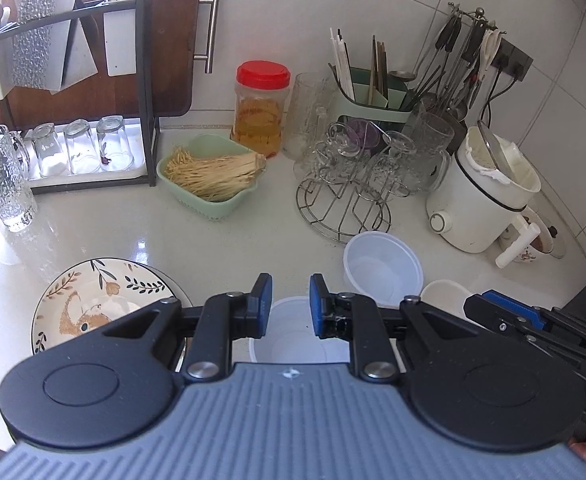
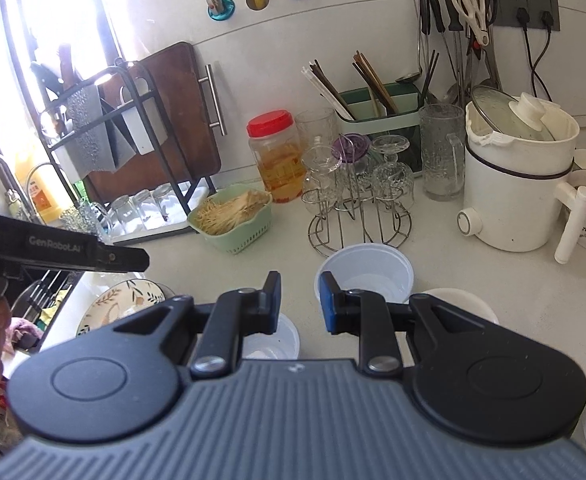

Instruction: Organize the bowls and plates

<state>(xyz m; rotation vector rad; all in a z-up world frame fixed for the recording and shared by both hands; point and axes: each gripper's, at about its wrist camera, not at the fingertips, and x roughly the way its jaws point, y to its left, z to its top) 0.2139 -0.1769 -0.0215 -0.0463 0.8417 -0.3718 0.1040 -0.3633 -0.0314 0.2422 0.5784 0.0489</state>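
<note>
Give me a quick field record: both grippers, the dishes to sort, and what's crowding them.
left gripper: open, above near plastic bowl
right gripper: open, holding nothing
far plastic bowl: upright by glass rack
white bowl: right of both
patterned plate: left, on counter
neighbours: green basket, white cooker

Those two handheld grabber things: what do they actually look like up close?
Each, left gripper and right gripper, has a ribbed grey body, two round black discs, black linkage arms with silver pivot pins, and jaws faced with blue pads. White "GenRobot.AI" lettering runs along the left one's side. Bare hands hold them; no cables show.
</note>
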